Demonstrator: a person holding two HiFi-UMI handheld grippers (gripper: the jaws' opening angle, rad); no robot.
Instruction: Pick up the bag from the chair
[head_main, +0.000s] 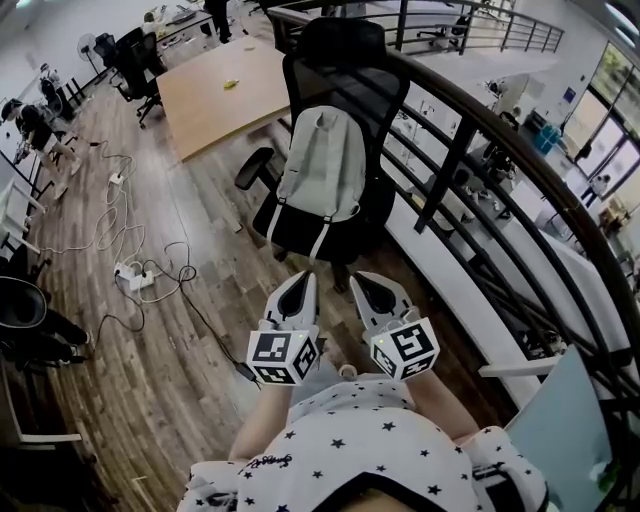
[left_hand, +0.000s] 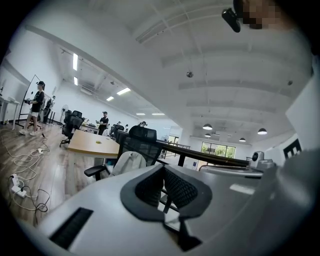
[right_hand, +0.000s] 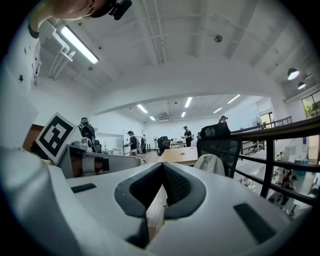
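Grey bag (head_main: 320, 165); black chair (head_main: 346, 62); seemingly star-printed white shirt (head_main: 372, 448).

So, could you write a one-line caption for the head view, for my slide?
Shut and empty, the left gripper and right gripper face a grey backpack upright on a black chair.

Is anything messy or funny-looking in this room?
The floor on the left is messy. White and black cables loop loosely across the wood, and a power strip lies among them. The bag sits upright on the chair and looks fine.
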